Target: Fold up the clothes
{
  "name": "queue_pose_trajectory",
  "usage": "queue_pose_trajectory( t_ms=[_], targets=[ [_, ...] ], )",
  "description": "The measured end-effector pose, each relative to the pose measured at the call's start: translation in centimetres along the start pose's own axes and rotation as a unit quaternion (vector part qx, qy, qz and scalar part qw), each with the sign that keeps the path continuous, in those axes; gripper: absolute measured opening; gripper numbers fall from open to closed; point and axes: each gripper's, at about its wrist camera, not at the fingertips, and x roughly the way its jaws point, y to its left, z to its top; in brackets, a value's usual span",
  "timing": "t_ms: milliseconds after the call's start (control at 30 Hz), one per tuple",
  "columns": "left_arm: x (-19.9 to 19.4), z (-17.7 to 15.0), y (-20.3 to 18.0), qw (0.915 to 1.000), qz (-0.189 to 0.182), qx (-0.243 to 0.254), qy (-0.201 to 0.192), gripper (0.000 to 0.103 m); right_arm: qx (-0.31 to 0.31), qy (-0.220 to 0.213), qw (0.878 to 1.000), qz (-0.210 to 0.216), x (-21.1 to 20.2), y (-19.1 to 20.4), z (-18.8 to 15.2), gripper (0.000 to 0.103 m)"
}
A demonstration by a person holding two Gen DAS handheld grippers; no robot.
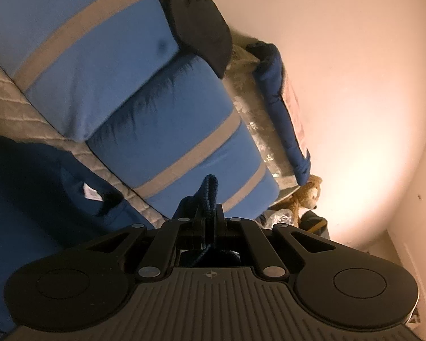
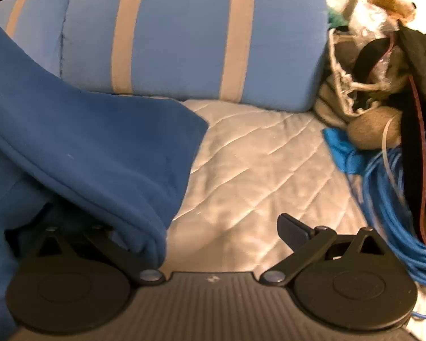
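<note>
Left hand-held gripper [image 1: 210,213] with its jaws closed on a narrow, ribbed edge of the dark blue garment [image 1: 37,170], which stands up between the fingers as a knit strip while the rest of the cloth hangs and pools at the lower left, its white label [image 1: 92,192] exposed. Right hand-held gripper [image 2: 224,236] spread wide and holding nothing: one finger [image 2: 294,228] is bare above the quilt, the other is buried under a drooping fold of the same garment [image 2: 99,153]. The garment thus lies partly lifted and partly draped over the quilted bed cover [image 2: 255,156], just in front of the blue bolster with grey stripes [image 2: 190,37]. Judged risks: the left pinch takes only a thin hem, so the weight of the soft, fleece-like cloth could pull it free; the fold over the right gripper could catch in the linkage or be dragged askew, spoiling any crease; the coiled blue cable [image 2: 392,199] and clutter beside the bed could snag a swinging edge. Materials: matte, limp knit with a stitched seam; glossy diamond-quilted cover; firm, cylindrical padded bolster; a plush toy [image 1: 306,190] near the wall.
</note>
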Motion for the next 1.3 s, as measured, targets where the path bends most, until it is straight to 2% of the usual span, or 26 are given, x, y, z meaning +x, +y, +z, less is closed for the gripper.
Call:
queue_pose_trajectory(
  t_ms=[133, 233, 400, 567, 600, 833, 967, 1100, 1167, 1200, 1300],
  targets=[
    [-1.8, 0.8, 1.5, 0.9997, 0.023, 0.001, -0.008, 0.004, -0.002, 0.005, 1.000, 0.004, 0.7, 0.6, -0.4, 0.101],
    [-2.7, 1.2, 3.1, 0.9988, 0.048, 0.004, -0.002, 0.004, 0.001, -0.005, 1.000, 0.024, 0.3, 0.7, -0.3, 0.088],
    [-3.5, 0.7, 5.7, 0.9943, 0.096, 0.043, 0.019, 0.004, -0.020, -0.030, 0.998, 0.051, -0.8, 1.4, 0.1, 0.051],
    [-4.6, -0.4, 7.8, 0.9874, 0.119, 0.095, 0.045, 0.004, -0.044, -0.036, 0.996, 0.068, -1.7, 2.2, 0.4, 0.027],
    [-4.8, -0.7, 8.2, 0.9850, 0.127, 0.105, 0.053, 0.005, -0.049, -0.036, 0.996, 0.068, -1.7, 2.3, 0.4, 0.025],
    [-6.3, -2.3, 11.3, 0.9682, 0.177, 0.154, 0.087, 0.005, -0.086, -0.037, 0.993, 0.074, -2.1, 3.4, 0.2, 0.026],
    [-6.7, -3.5, 12.5, 0.9624, 0.188, 0.170, 0.098, 0.005, -0.092, -0.038, 0.992, 0.073, -2.1, 3.8, 0.1, 0.027],
    [-6.4, -5.1, 12.6, 0.9469, 0.206, 0.216, 0.120, 0.005, -0.094, -0.034, 0.993, 0.069, -1.8, 3.9, 0.0, 0.028],
    [-6.4, -5.8, 12.8, 0.9398, 0.213, 0.234, 0.129, 0.005, -0.092, -0.030, 0.993, 0.066, -1.6, 3.9, -0.2, 0.034],
    [-6.5, -5.9, 13.0, 0.9403, 0.214, 0.232, 0.128, 0.005, -0.091, -0.028, 0.993, 0.065, -1.6, 3.9, -0.3, 0.041],
    [-6.6, -6.4, 13.3, 0.9378, 0.220, 0.237, 0.126, 0.005, -0.091, -0.026, 0.994, 0.064, -1.7, 3.8, -0.5, 0.048]
  ],
)
